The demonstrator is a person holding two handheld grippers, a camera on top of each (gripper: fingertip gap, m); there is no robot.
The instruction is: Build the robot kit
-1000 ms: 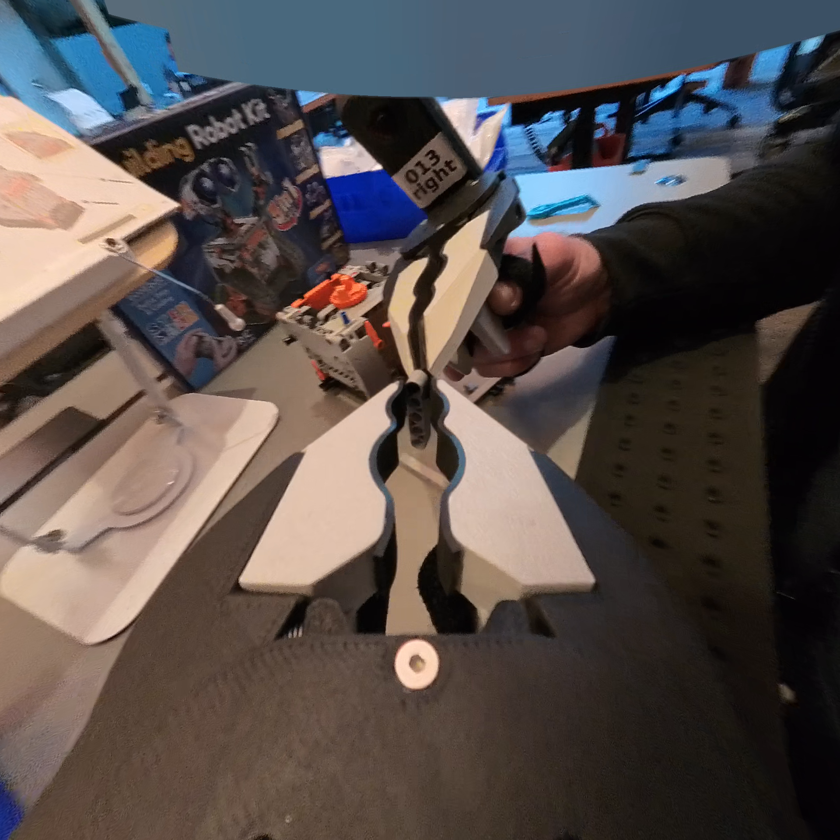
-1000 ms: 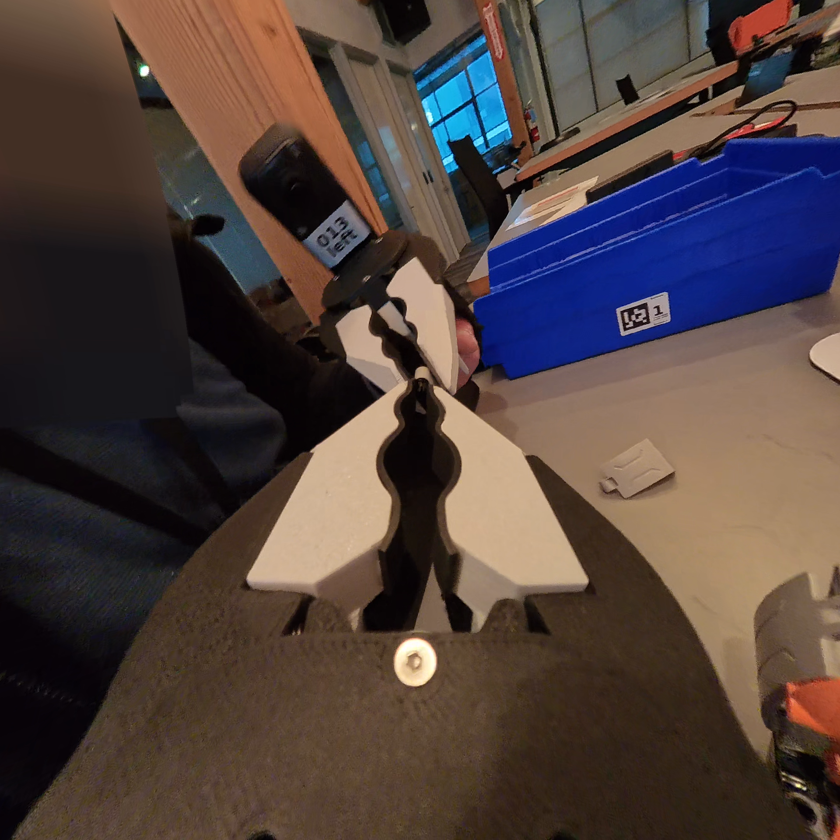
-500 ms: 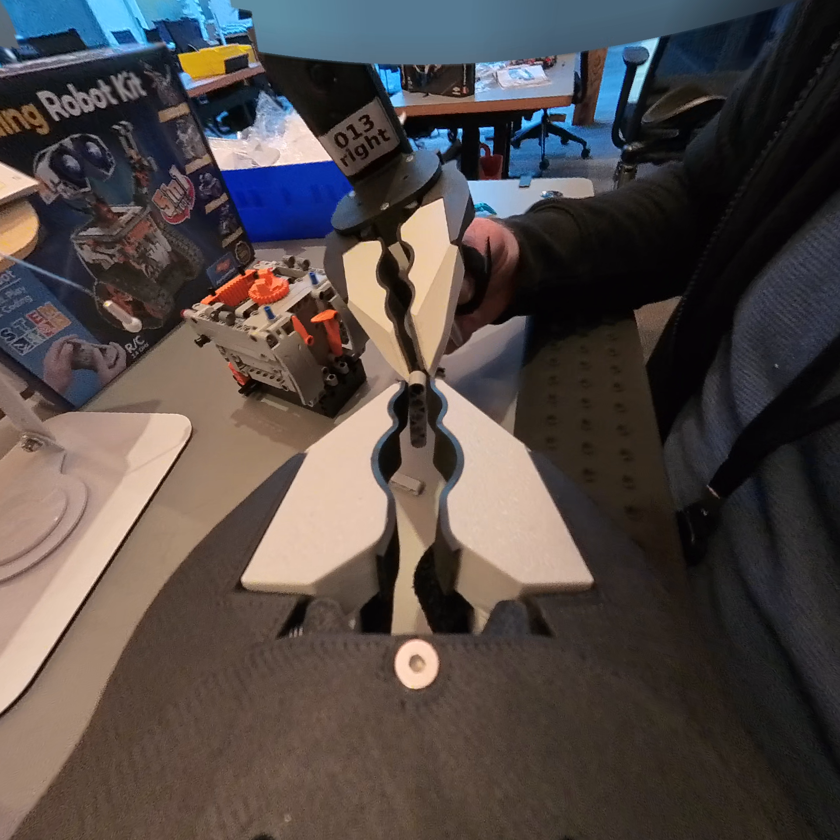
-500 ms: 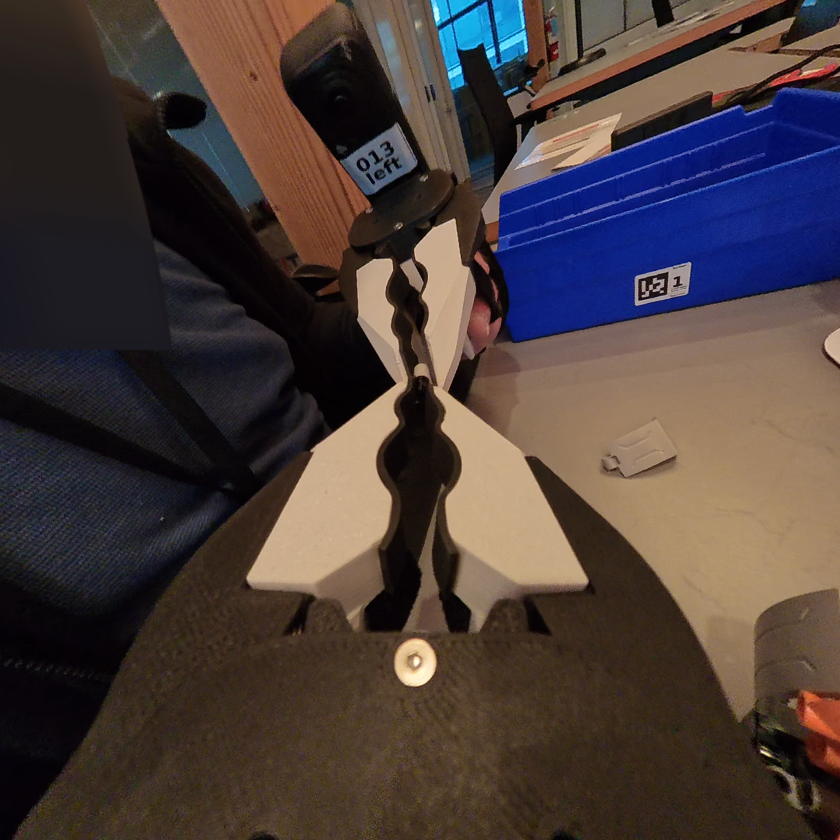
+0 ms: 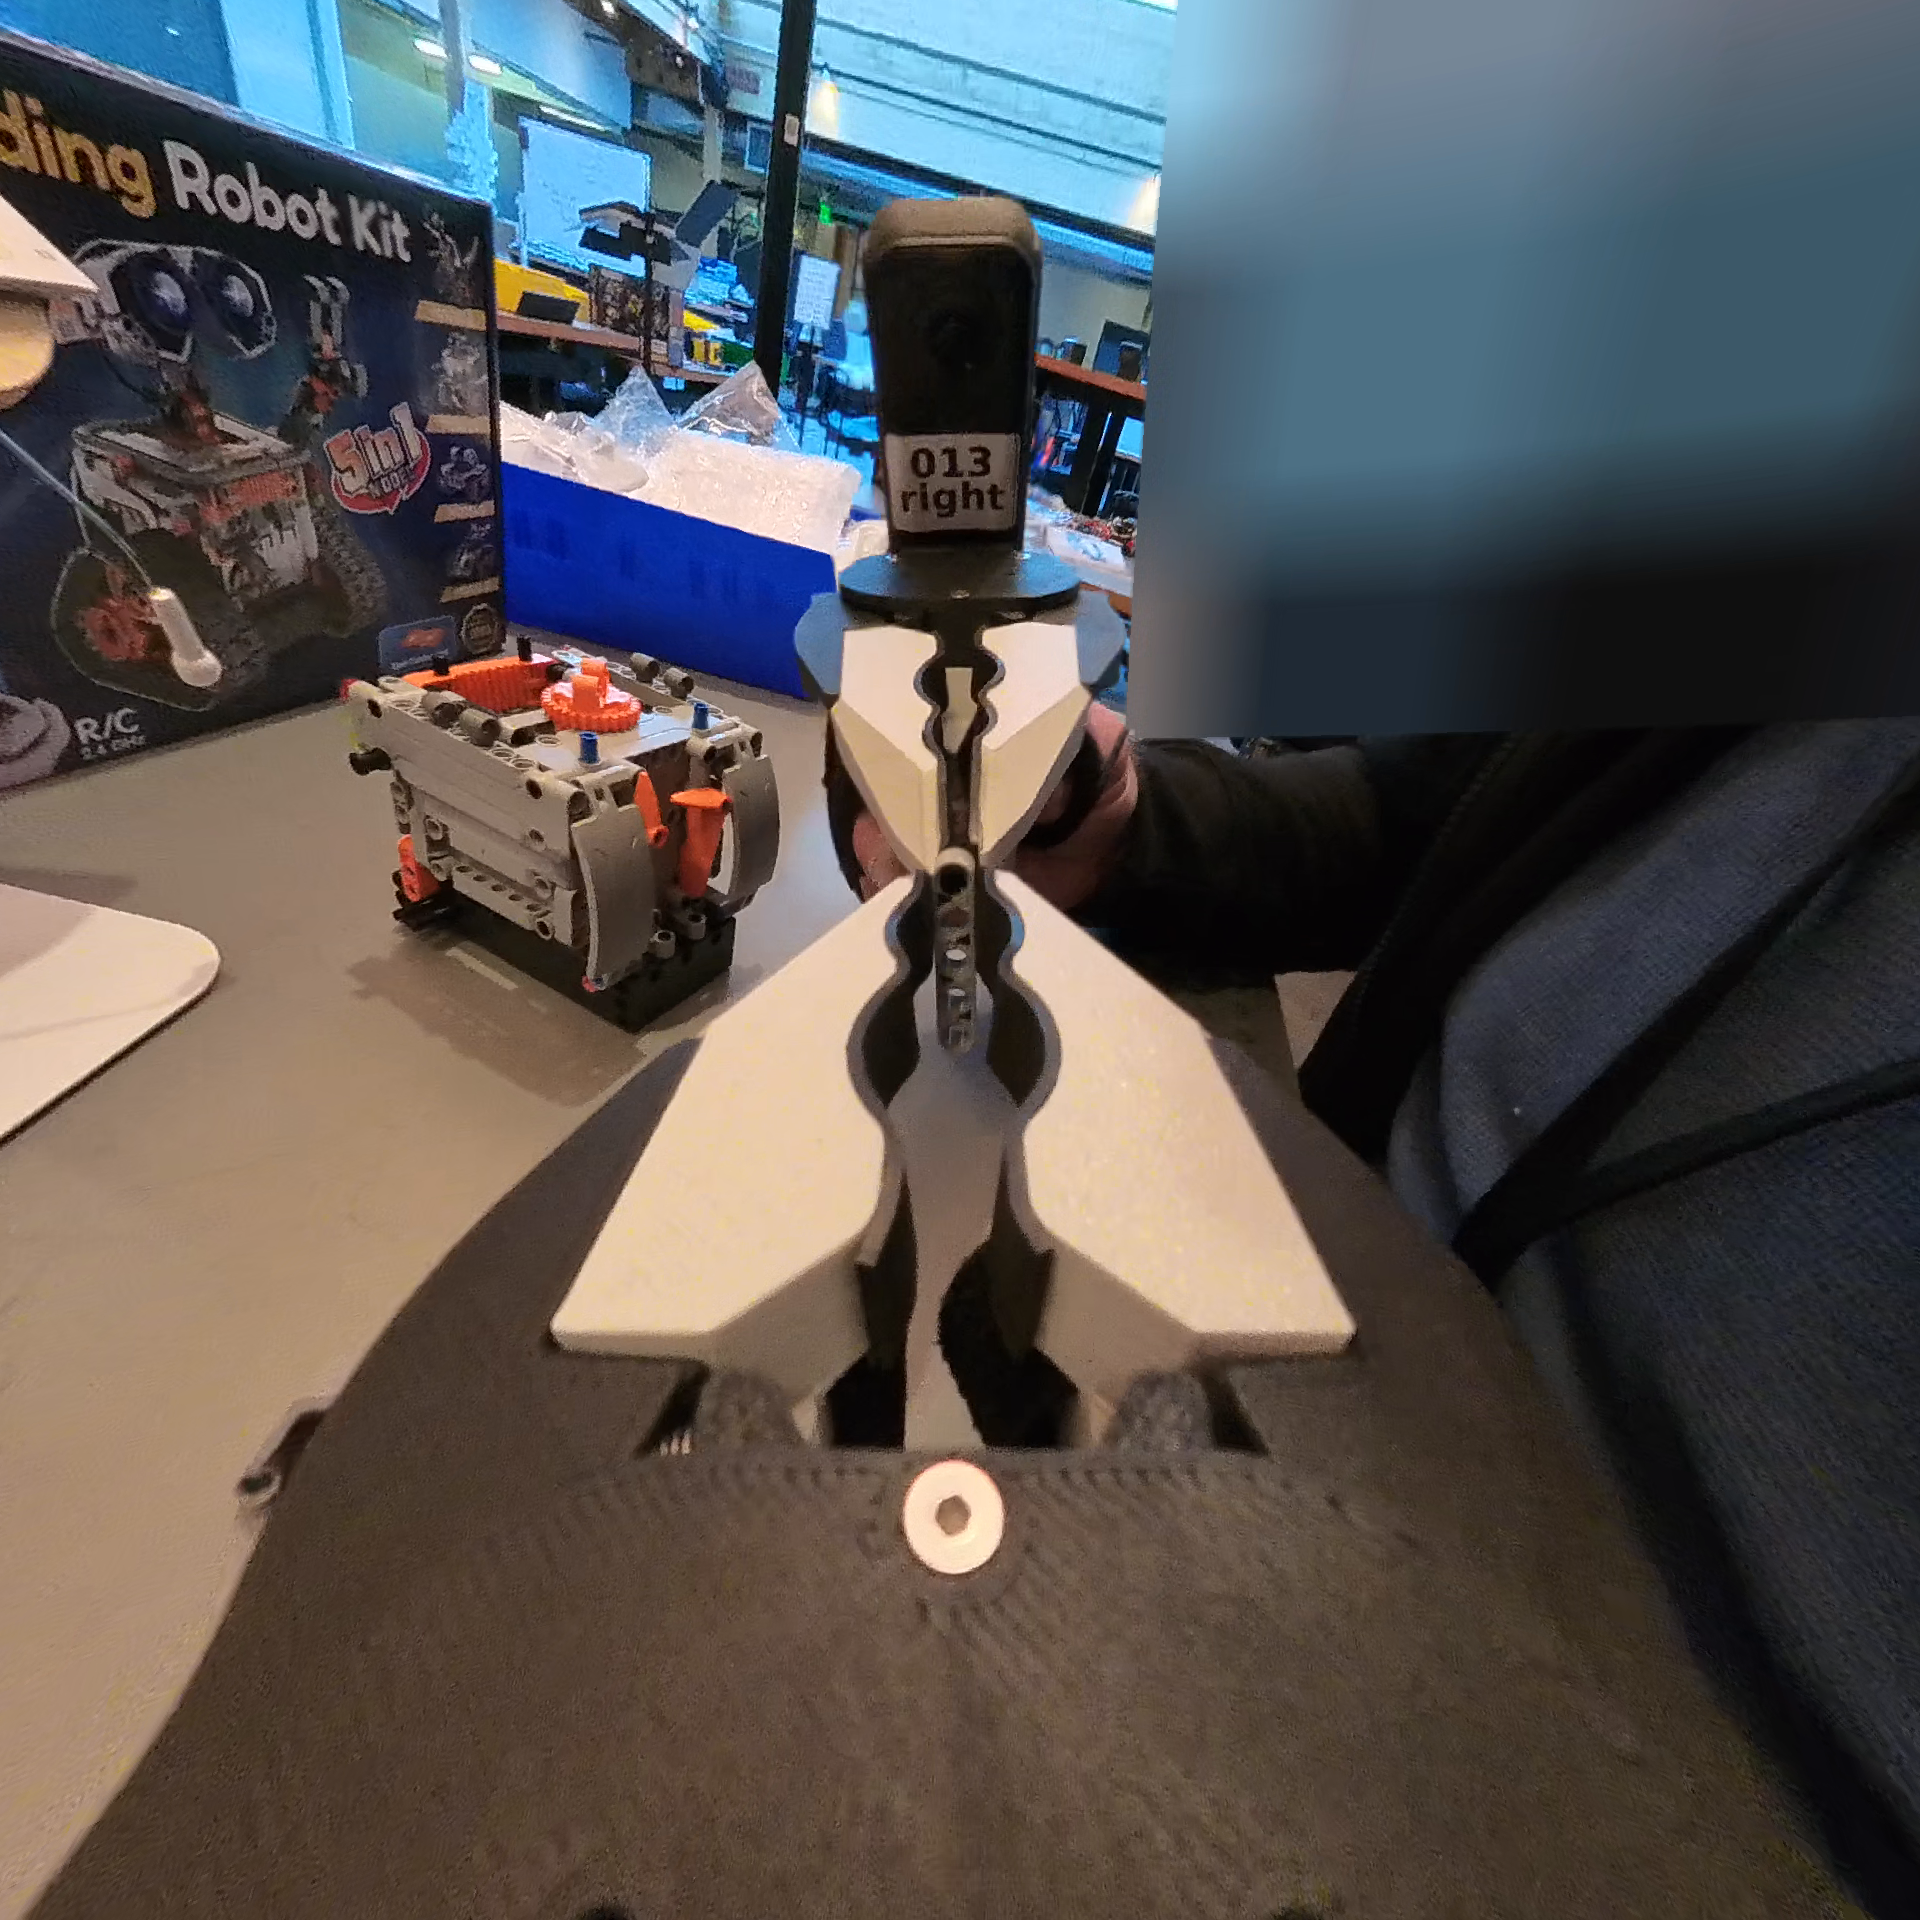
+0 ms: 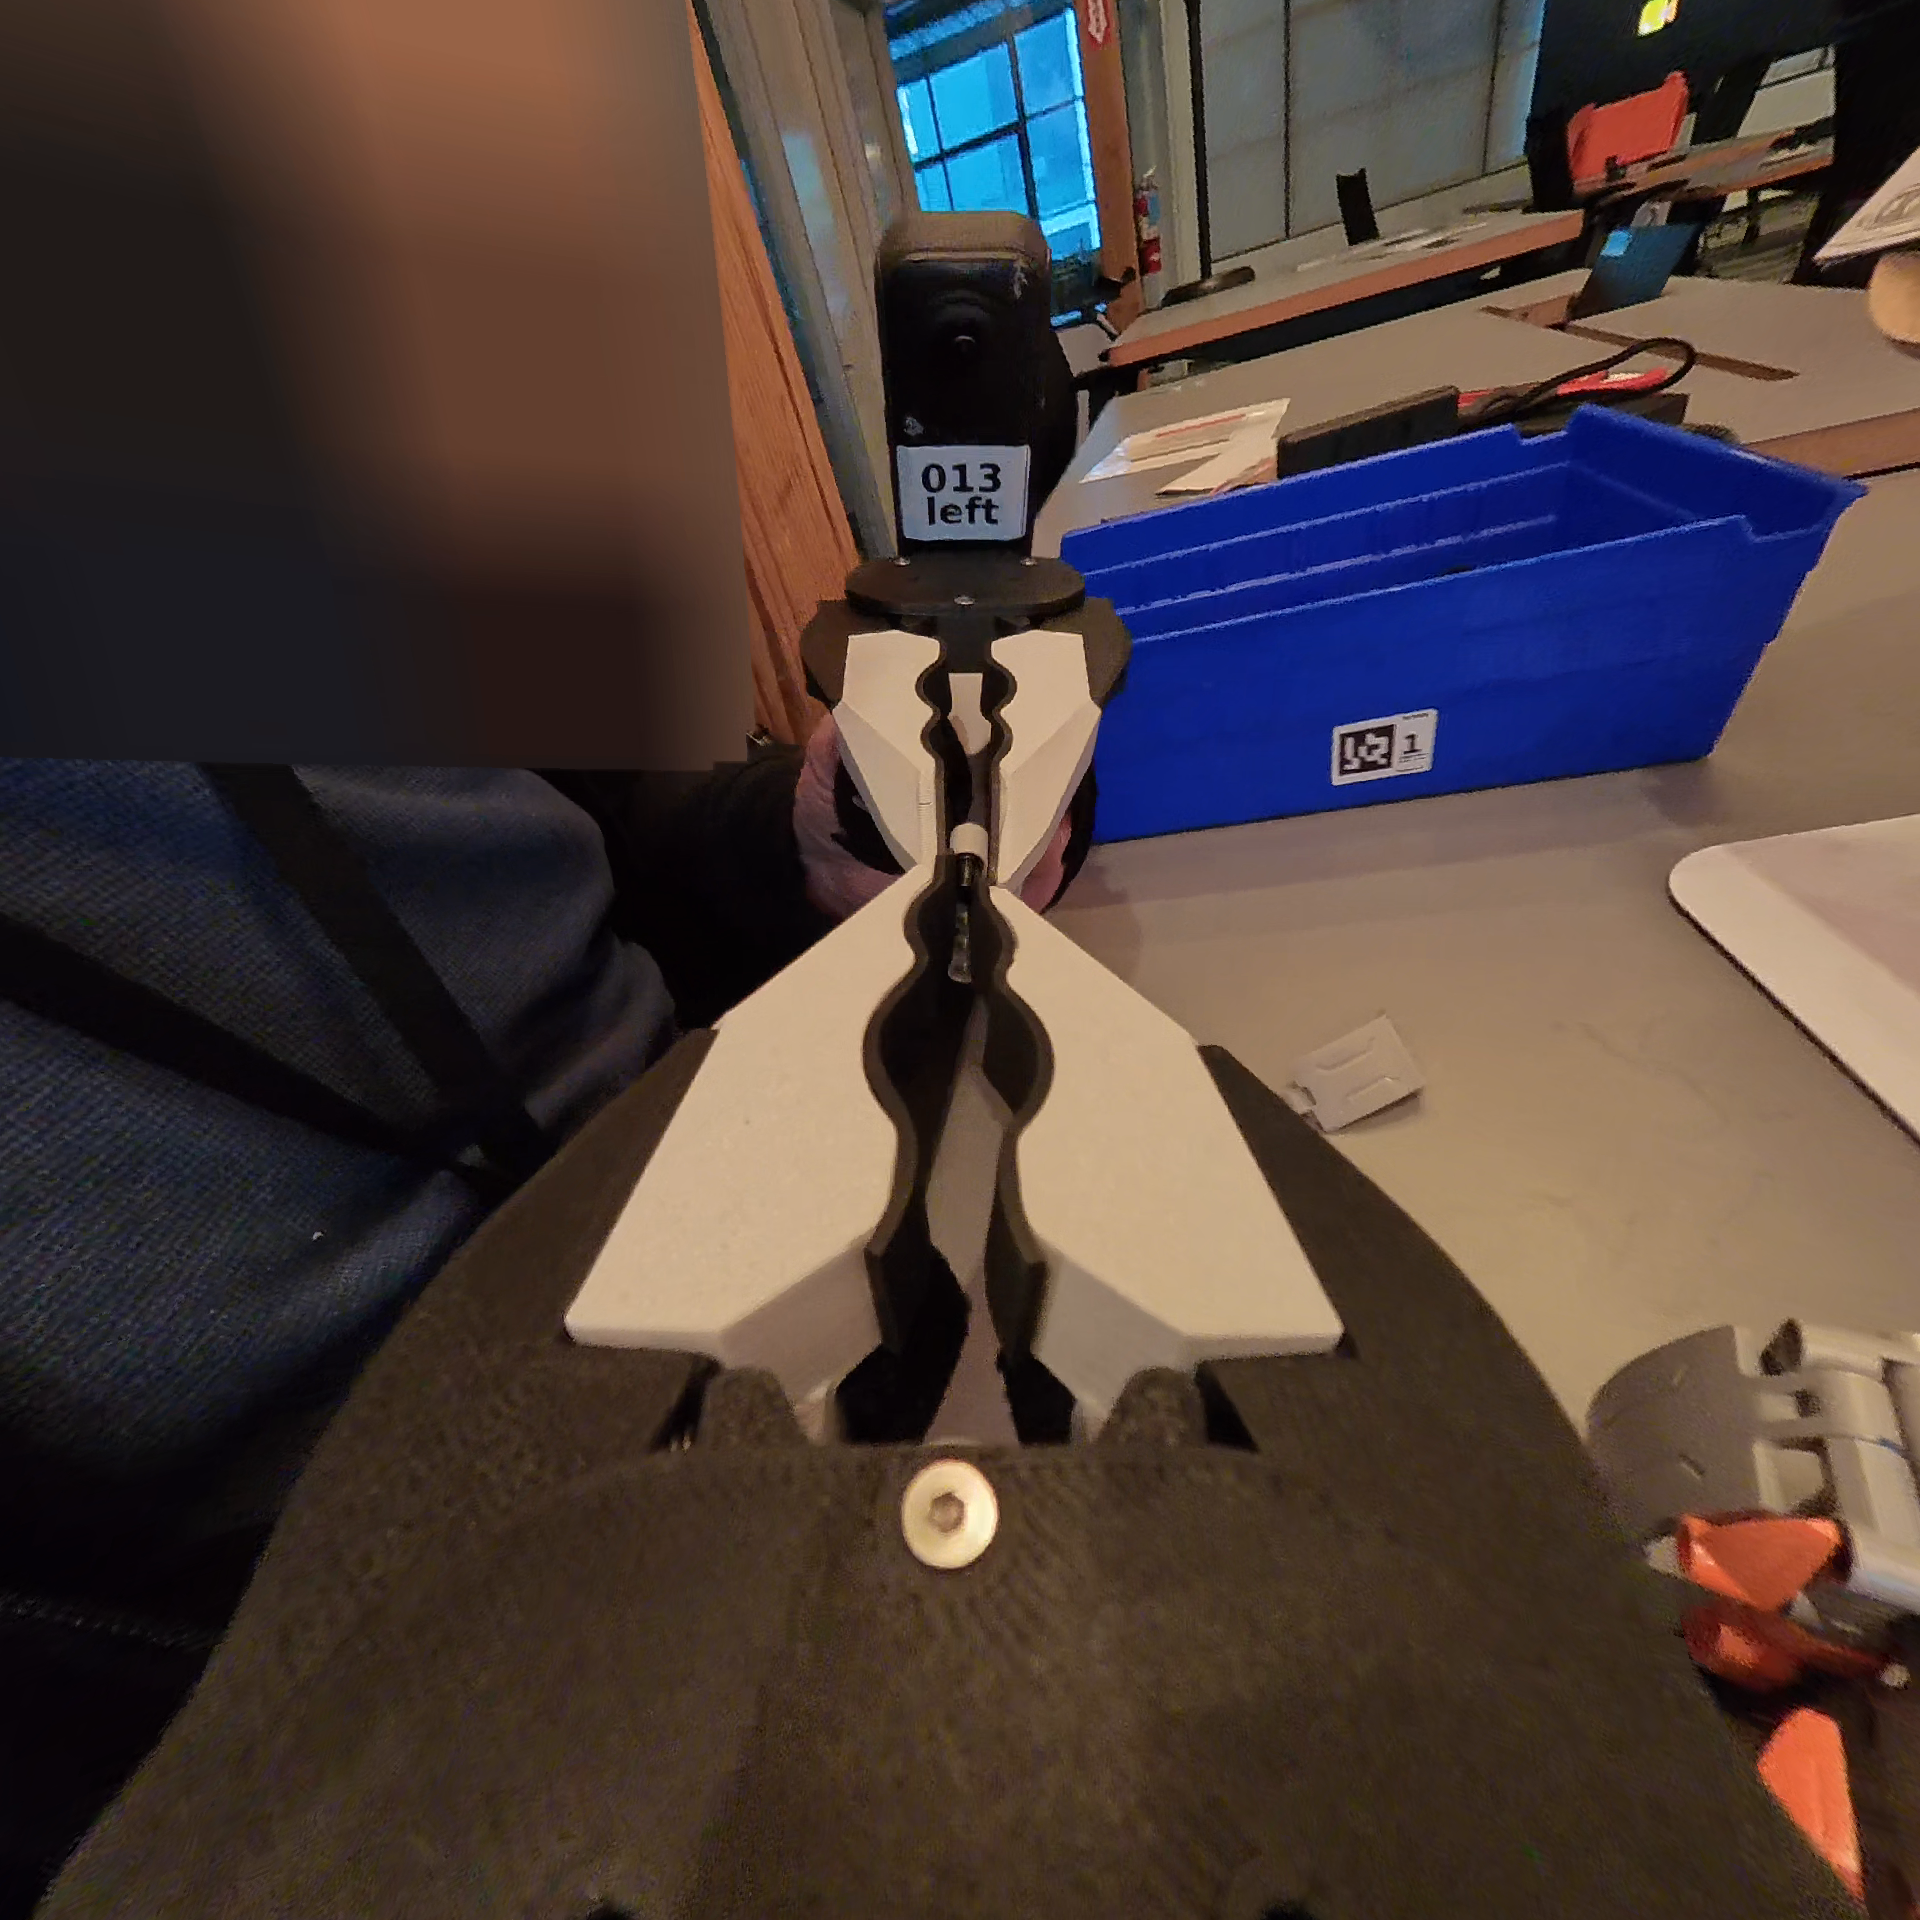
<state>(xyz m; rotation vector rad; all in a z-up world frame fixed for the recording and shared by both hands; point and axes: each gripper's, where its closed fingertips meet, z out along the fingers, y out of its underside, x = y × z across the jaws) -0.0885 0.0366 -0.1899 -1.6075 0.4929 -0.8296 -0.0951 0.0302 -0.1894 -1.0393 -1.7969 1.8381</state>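
i am pinching a grey holed beam [image 5: 954, 951] in my left gripper [image 5: 954, 883], jaws nearly closed on it. my right gripper [image 6: 966, 883] is clamping a small pin [image 6: 966, 844], tip to tip. both parts are probably light, rigid, slippery; gripping near the ends.

My two grippers meet tip to tip, with no gap to pass between them. On my left gripper's [image 5: 954, 894] side the brick-built model [image 5: 566, 821] stands near, the kit box [image 5: 249, 457] behind it. By my right gripper [image 6: 961, 883], open bench [image 6: 1455, 935] runs to the blue bin [image 6: 1455, 644]; a small grey plate [image 6: 1356, 1070] lies there.
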